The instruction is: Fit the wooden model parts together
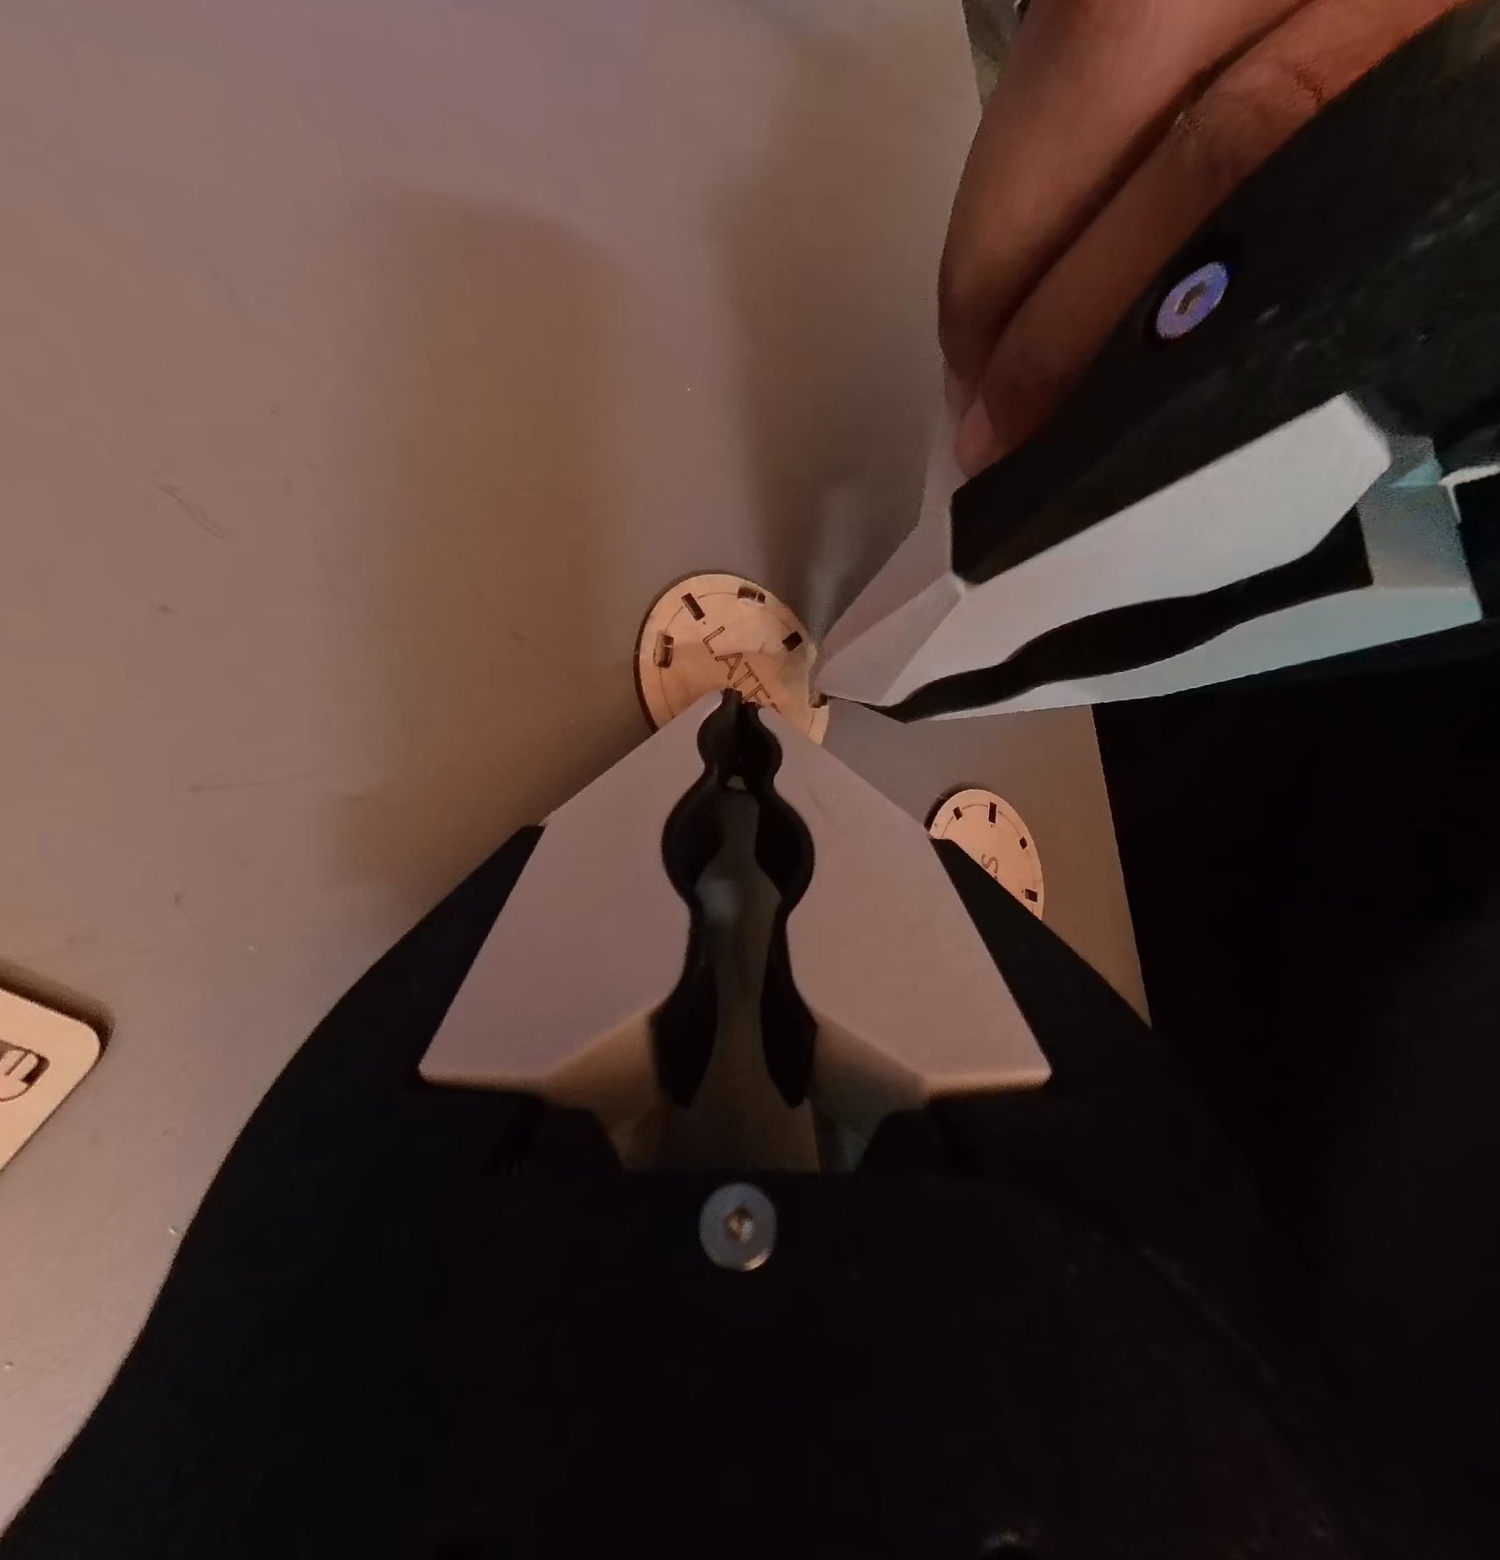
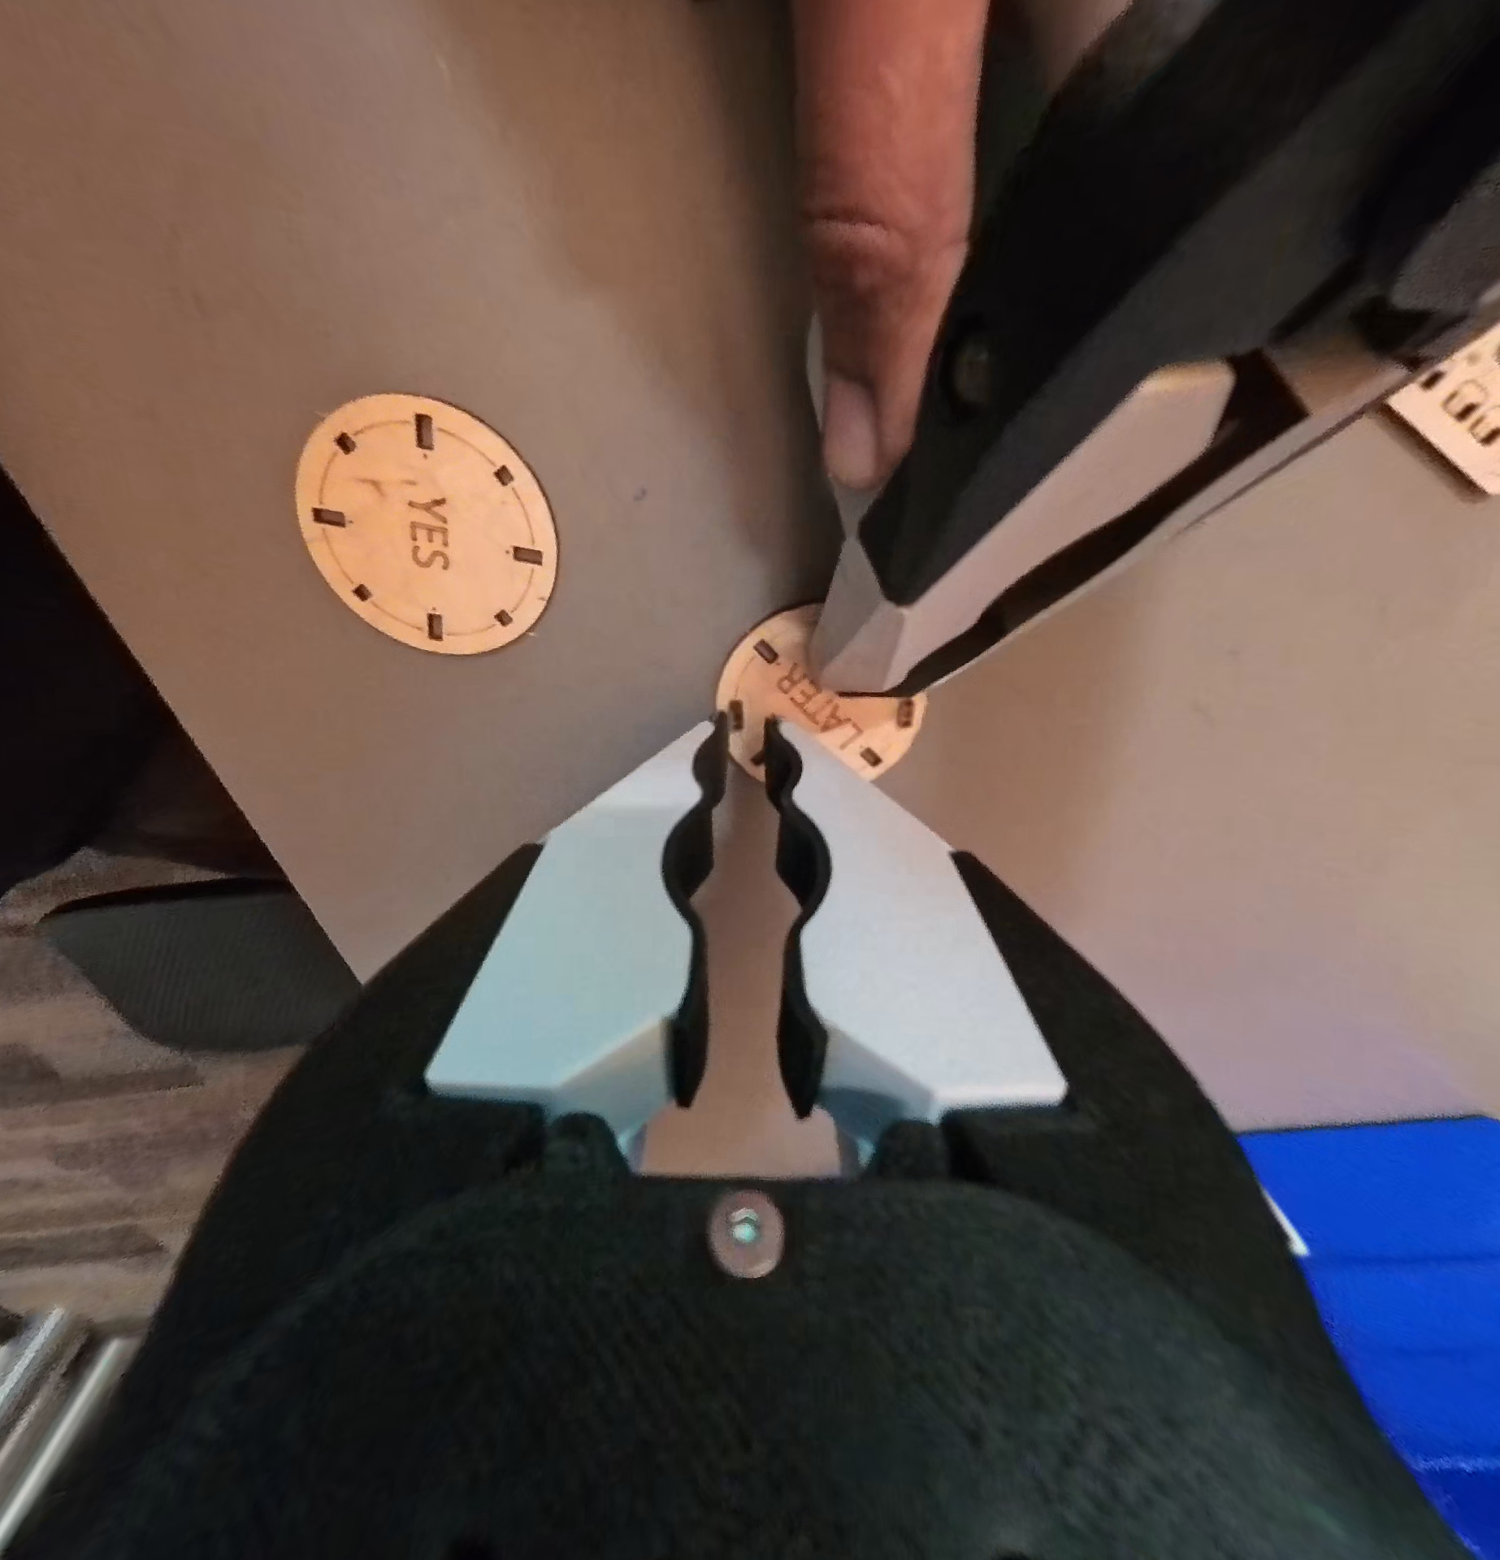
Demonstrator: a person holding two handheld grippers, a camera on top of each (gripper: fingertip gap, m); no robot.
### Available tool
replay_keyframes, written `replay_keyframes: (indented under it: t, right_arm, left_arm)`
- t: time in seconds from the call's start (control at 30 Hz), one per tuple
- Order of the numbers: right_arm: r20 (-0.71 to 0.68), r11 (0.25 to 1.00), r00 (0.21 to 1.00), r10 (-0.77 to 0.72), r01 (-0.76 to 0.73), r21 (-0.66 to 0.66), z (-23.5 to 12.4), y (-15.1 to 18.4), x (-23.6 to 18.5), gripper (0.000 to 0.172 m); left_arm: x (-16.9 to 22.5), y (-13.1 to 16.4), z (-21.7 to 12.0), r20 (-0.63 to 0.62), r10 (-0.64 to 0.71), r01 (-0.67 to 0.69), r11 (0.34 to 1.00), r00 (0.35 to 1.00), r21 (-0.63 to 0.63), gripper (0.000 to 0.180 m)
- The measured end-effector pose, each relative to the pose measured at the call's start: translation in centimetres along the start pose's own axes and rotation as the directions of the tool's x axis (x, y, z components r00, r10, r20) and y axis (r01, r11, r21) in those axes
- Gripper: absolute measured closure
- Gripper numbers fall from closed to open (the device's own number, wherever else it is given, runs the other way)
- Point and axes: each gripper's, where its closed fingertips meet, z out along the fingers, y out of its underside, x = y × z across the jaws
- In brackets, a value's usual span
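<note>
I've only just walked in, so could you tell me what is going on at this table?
A person holds a two-finger tool in each hand over a grey table. Both tips meet at one small round wooden disc lying flat. The left tool is shut, its tip on the disc's face. The right tool is slightly open, its tips at the disc's near edge, gripping nothing. A second, similar wooden disc lies untouched nearby, and a wooden card sits farther off.

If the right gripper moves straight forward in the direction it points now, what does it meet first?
Most likely the small wooden disc on the grey table. The right gripper, jaws slightly open, already points at the disc's near edge. The left gripper, closed, rests on the same disc just beyond. Height above the disc is unclear.
</note>
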Motion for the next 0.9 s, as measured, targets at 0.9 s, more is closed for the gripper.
replay_keyframes:
  t: [0.9]
  right_arm:
    - [0.038,0.999,0.999,-0.007,0.005,0.052,0.59,-0.16,-0.29,0.172]
  left_arm:
    - [0.00,-0.03,0.03,0.005,-0.001,0.000,1.000,1.000,0.001,0.180]
